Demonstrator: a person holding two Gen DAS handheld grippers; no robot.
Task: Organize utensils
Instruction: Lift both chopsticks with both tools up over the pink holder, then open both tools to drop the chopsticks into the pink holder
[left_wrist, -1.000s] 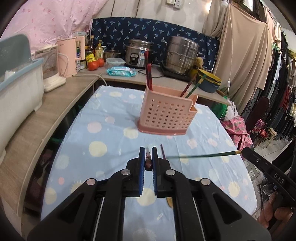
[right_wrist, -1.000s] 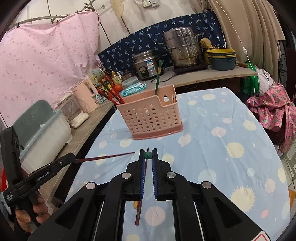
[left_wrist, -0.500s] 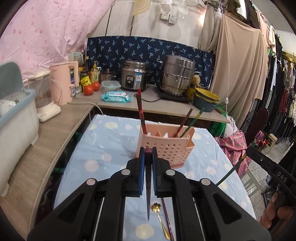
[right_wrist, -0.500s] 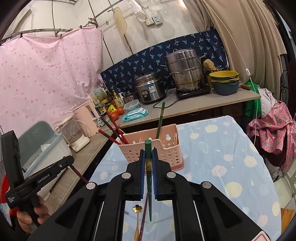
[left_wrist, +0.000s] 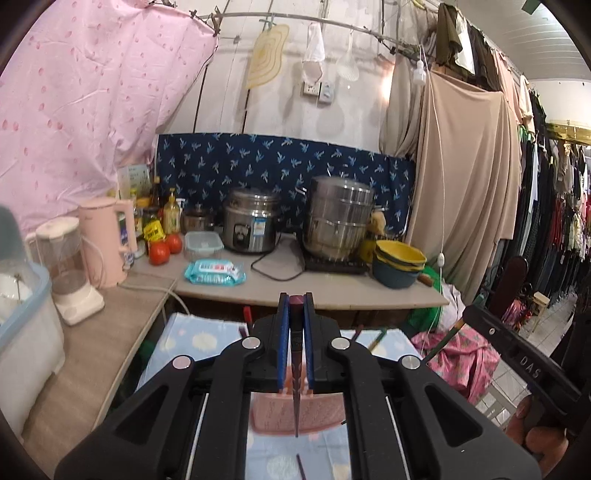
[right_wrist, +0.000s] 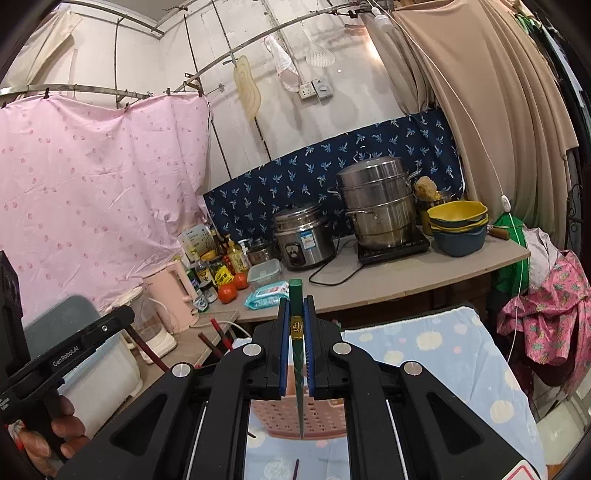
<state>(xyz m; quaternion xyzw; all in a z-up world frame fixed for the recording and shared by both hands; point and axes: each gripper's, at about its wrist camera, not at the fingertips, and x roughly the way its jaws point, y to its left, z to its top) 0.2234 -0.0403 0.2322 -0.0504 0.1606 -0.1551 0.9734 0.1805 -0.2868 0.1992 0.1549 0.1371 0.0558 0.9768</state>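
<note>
- My left tongs (left_wrist: 294, 343) are pinching a dark red chopstick (left_wrist: 295, 384), held nearly upright with its tip hanging in the lower middle of the frame, in front of the pink utensil basket (left_wrist: 295, 411).
- My right tongs (right_wrist: 295, 343) are pinching a green chopstick (right_wrist: 297, 369) the same way, thick end up, its tip low in front of the basket (right_wrist: 295, 415).
- The basket stands on the dotted blue cloth of the worktop (right_wrist: 436, 354), mostly hidden behind the tongs in both views.
- To do this well, I judge each tip must come over the basket's open top before I let go; I cannot see the rim or compartments, so I would tilt the tongs down first to bring it into view.
- I would lower one stick at a time, keeping the tongs apart so the sticks do not cross.
- The right view shows red sticks (right_wrist: 218, 338) at middle left and the left tongs' handle at lower left.
- The left view alone shows a green-tipped stick (left_wrist: 376, 338) right of centre.
- A loose dark stick (left_wrist: 301, 466) lies on the cloth at the bottom of both frames, one more to collect.
</note>
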